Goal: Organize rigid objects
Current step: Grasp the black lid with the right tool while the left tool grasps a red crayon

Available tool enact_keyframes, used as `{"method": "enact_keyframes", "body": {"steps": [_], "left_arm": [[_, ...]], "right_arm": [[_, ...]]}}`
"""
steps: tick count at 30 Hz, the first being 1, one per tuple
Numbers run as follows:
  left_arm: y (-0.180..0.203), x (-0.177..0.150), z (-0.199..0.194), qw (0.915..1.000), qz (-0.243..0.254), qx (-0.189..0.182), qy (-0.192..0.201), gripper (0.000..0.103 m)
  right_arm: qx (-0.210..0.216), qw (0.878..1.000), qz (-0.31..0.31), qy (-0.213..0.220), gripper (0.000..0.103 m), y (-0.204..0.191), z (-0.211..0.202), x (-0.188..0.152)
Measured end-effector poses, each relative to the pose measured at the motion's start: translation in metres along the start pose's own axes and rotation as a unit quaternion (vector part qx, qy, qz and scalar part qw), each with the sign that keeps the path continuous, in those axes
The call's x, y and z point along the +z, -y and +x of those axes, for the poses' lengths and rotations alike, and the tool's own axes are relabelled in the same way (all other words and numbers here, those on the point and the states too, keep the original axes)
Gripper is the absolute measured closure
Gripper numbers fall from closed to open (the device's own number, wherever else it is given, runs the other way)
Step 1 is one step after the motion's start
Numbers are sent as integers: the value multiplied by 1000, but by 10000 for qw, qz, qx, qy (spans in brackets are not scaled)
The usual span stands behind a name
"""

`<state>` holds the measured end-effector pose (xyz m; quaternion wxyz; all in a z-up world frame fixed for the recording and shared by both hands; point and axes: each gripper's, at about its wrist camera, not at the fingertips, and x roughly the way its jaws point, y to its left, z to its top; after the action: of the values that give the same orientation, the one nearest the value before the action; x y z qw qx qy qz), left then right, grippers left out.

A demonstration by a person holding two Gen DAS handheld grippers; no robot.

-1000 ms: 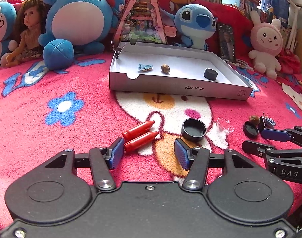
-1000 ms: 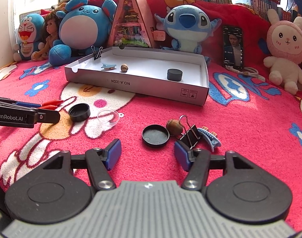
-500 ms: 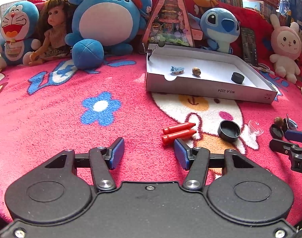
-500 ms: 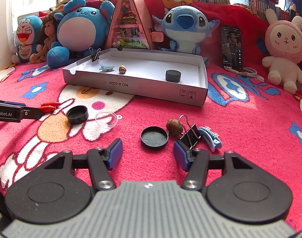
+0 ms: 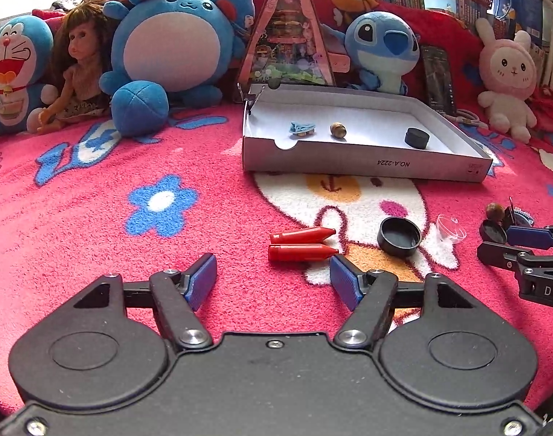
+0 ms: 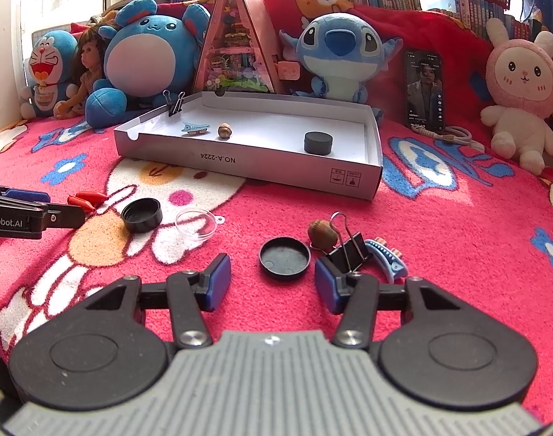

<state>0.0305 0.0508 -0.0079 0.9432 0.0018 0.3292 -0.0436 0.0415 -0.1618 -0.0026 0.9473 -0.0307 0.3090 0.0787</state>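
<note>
Two red crayons (image 5: 301, 244) lie side by side on the pink blanket, just ahead of my left gripper (image 5: 273, 279). Its jaws are opening and hold nothing. My right gripper (image 6: 273, 283) is closing, with the flat black lid (image 6: 284, 263) just beyond its tips, untouched. Right of the lid sit an acorn (image 6: 322, 234), a black binder clip (image 6: 349, 250) and a blue hair clip (image 6: 387, 259). A black cap (image 6: 142, 214) and a clear plastic dome (image 6: 196, 225) lie between the two grippers. The white box (image 6: 240, 161) holds a blue clip (image 6: 193, 128), an acorn (image 6: 224, 131) and a black cap (image 6: 317, 142).
Plush toys, a doll (image 5: 81, 69) and a triangular pink display case (image 5: 289, 32) line the back edge behind the box. A phone (image 6: 423, 89) leans on the red cover at the right. A binder clip (image 6: 174, 103) is clamped on the box's far left corner.
The left wrist view has swung left, so the crayons went from between its fingers to the right finger's side, and its jaws spread wider. The right gripper's jaws have narrowed.
</note>
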Motion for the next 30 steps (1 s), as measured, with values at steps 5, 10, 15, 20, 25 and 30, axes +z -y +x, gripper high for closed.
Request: {"method": "enact_keyframes", "body": {"steps": [5, 10, 15, 20, 25, 30], "left_arm": [[7, 2, 3, 10000, -52, -43, 39, 34], [10, 2, 5, 9999, -109, -41, 86, 39], [17, -1, 3, 9999, 29, -6, 152, 45], [20, -1, 4, 9998, 70, -52, 155, 49], [22, 0, 4, 9998, 53, -64, 160, 60], [25, -3, 0, 9998, 101, -36, 173, 61]], "right_arm": [[-40, 10000, -20, 34, 44, -1, 1, 1], [-71, 10000, -12, 48, 45, -2, 3, 2], [-384, 9992, -12, 101, 50, -1, 5, 3], [-365, 9993, -22, 114, 51, -1, 4, 1], [-417, 9990, 9, 154, 52, -1, 5, 1], [-407, 9991, -11, 156, 59, -2, 5, 1]]}}
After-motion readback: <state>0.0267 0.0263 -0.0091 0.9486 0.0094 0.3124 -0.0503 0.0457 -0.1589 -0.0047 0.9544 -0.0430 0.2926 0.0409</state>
